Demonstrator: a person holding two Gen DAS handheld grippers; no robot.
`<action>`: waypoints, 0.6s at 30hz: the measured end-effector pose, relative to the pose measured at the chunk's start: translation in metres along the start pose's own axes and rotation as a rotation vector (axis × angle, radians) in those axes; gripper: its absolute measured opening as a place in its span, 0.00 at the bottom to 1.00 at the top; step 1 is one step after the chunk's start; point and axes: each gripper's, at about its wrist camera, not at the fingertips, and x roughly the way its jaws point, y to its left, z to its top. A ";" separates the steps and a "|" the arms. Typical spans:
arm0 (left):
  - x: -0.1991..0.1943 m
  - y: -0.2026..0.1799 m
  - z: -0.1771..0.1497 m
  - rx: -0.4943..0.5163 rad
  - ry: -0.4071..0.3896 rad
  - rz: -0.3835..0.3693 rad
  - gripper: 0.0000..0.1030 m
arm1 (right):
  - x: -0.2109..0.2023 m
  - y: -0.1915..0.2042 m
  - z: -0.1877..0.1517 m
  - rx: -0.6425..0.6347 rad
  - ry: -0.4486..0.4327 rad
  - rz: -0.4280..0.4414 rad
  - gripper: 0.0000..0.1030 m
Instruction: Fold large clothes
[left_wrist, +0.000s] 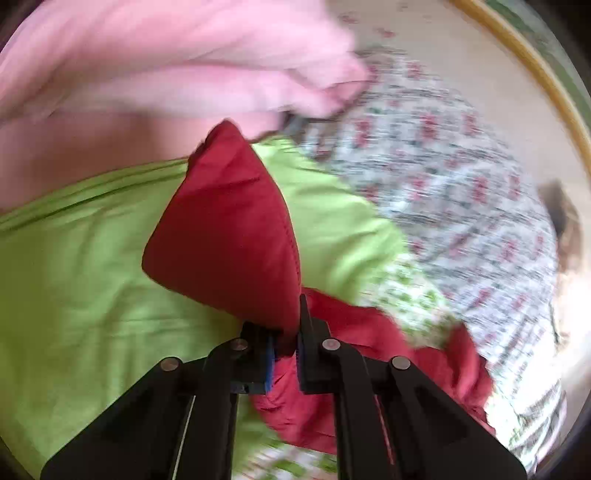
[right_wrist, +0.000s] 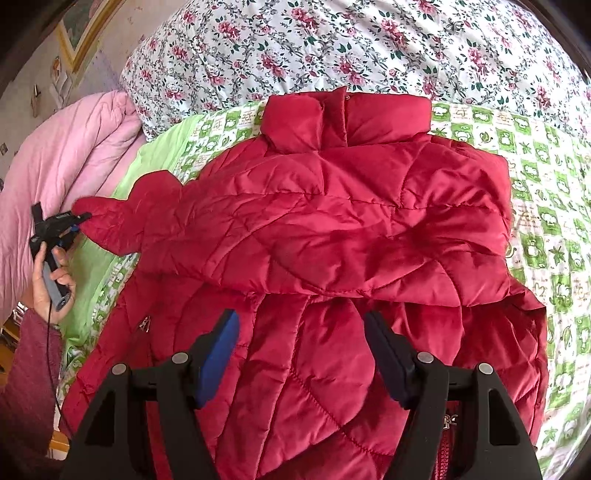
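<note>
A red quilted jacket (right_wrist: 332, 229) lies spread on the bed, collar at the far side. One sleeve is folded across its chest toward the left. My left gripper (left_wrist: 286, 350) is shut on the red sleeve cuff (left_wrist: 229, 229), which stands up between its fingers; it also shows in the right wrist view (right_wrist: 79, 218) at the far left, held in a hand, pinching the sleeve end. My right gripper (right_wrist: 301, 350) is open and empty, hovering over the lower middle of the jacket.
A green patterned sheet (right_wrist: 546, 206) lies under the jacket. A floral quilt (right_wrist: 332, 48) lies behind it. A pink duvet (right_wrist: 62, 170) is bunched at the left. A framed picture (right_wrist: 79, 33) hangs on the wall.
</note>
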 end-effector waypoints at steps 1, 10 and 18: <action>-0.005 -0.013 -0.002 0.026 -0.003 -0.025 0.06 | -0.001 -0.001 0.000 0.002 -0.001 0.004 0.69; -0.042 -0.120 -0.043 0.232 0.027 -0.241 0.05 | -0.012 -0.015 0.005 0.062 -0.034 0.032 0.69; -0.048 -0.196 -0.090 0.363 0.111 -0.384 0.05 | -0.022 -0.038 0.005 0.132 -0.060 0.043 0.69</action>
